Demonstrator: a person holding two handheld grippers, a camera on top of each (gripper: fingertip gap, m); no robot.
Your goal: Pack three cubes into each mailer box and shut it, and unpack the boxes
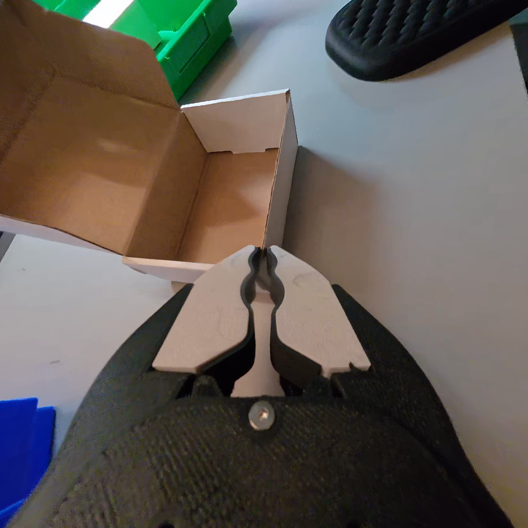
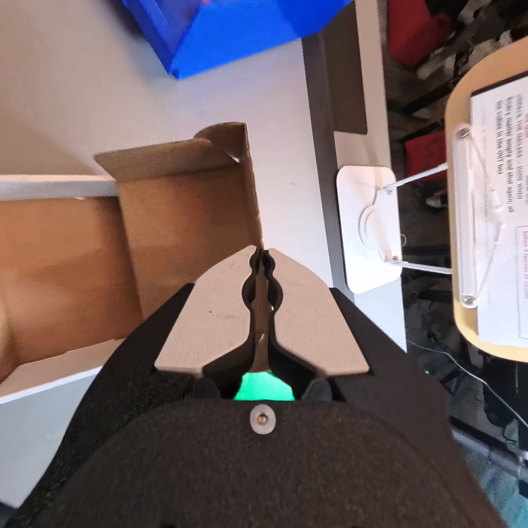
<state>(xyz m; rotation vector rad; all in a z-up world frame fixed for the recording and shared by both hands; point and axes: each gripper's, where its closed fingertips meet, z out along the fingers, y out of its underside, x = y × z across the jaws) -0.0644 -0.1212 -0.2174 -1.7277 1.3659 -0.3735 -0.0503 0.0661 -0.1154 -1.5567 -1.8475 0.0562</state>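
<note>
Fingers of the left gripper (image 1: 263, 251) in the left wrist view are pressed almost together on the near top edge of the mailer box (image 1: 228, 200), pinching its white side wall (image 1: 281, 183) between the tips. That gripper reaches forward and slightly down over the pale table (image 1: 400, 200). A green bin (image 1: 185, 48) stands behind the box, a blue bin (image 1: 23, 445) shows at the lower left corner, and a black ribbed pad (image 1: 414, 40) lies at the upper right, well apart from the box. The box sits open on the table, brown inside, white outside, with nothing in the part that shows; its lid stands up at the left.

Right wrist view: the right gripper (image 2: 263, 253) is likewise nearly closed, nipping the edge of a brown cardboard flap (image 2: 185, 217) of the same kind of open box. A second blue bin (image 2: 228, 37) sits beyond it. A white bracket (image 2: 368, 225) at the table's edge carries a tan board with a printed sheet (image 2: 491, 200) to the right.
</note>
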